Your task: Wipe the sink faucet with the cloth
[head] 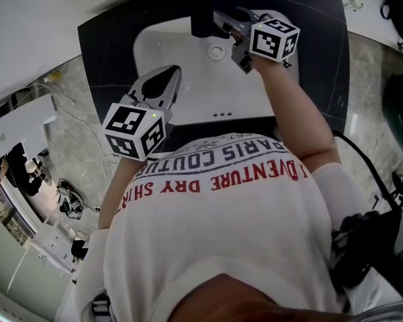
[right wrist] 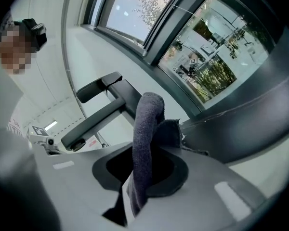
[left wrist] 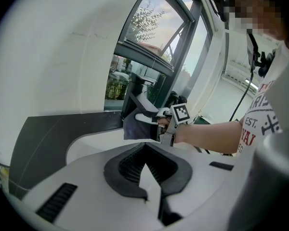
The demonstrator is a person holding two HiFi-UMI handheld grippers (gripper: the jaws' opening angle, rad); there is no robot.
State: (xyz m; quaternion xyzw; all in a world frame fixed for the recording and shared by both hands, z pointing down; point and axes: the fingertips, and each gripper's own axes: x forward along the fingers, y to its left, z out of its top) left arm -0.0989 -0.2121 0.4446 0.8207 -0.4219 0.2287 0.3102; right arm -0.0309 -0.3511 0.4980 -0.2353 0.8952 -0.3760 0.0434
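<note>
A black faucet (head: 203, 9) stands at the far edge of the white sink (head: 181, 56). My right gripper (head: 234, 31) reaches up to it; in the right gripper view it (right wrist: 143, 174) is shut on a grey cloth (right wrist: 147, 121) that stands up in a fold just in front of the faucet's spout (right wrist: 98, 117). The left gripper view shows that cloth (left wrist: 134, 126) hanging against the faucet (left wrist: 135, 88). My left gripper (head: 162, 84) hovers over the sink's near left rim, away from the faucet, its jaws (left wrist: 147, 165) shut with nothing between them.
A dark counter (head: 111, 52) surrounds the sink, with a drain (head: 217, 51) at the basin's far side. A window (right wrist: 207, 57) lies right behind the faucet. The person's body fills the near part of the head view. Cables trail across the floor at left (head: 67, 102).
</note>
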